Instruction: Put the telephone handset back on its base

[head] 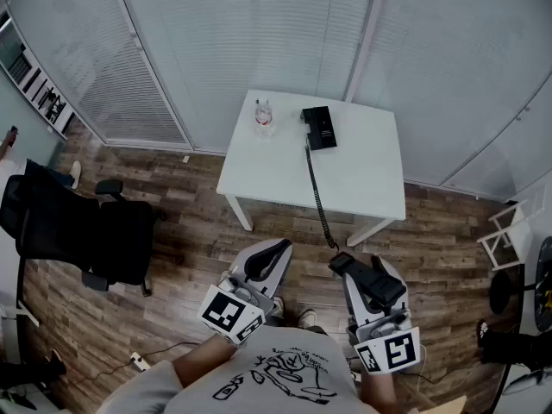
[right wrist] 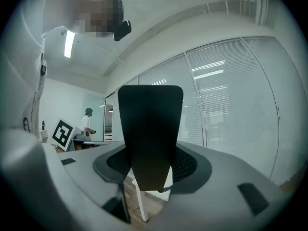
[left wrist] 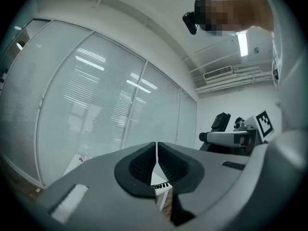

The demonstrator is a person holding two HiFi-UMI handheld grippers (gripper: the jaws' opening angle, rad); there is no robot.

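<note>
The black telephone base [head: 319, 128] lies near the far edge of the white table [head: 362, 179]. Its coiled cord [head: 317, 192] runs off the table's near edge down to the black handset [head: 371, 281]. My right gripper [head: 360, 274] is shut on the handset, held level above the wooden floor in front of the table. In the right gripper view the handset [right wrist: 150, 134] stands as a dark slab between the pads [right wrist: 190, 163]. My left gripper [head: 274, 250] is shut and holds nothing; its jaws [left wrist: 157, 165] meet in a thin line.
A small bottle [head: 263, 117] stands on the table left of the base. A black office chair [head: 95, 227] is on the floor at the left, a white folding chair [head: 504, 231] at the right. Glass walls with blinds stand behind the table. A person [right wrist: 88, 121] stands far off.
</note>
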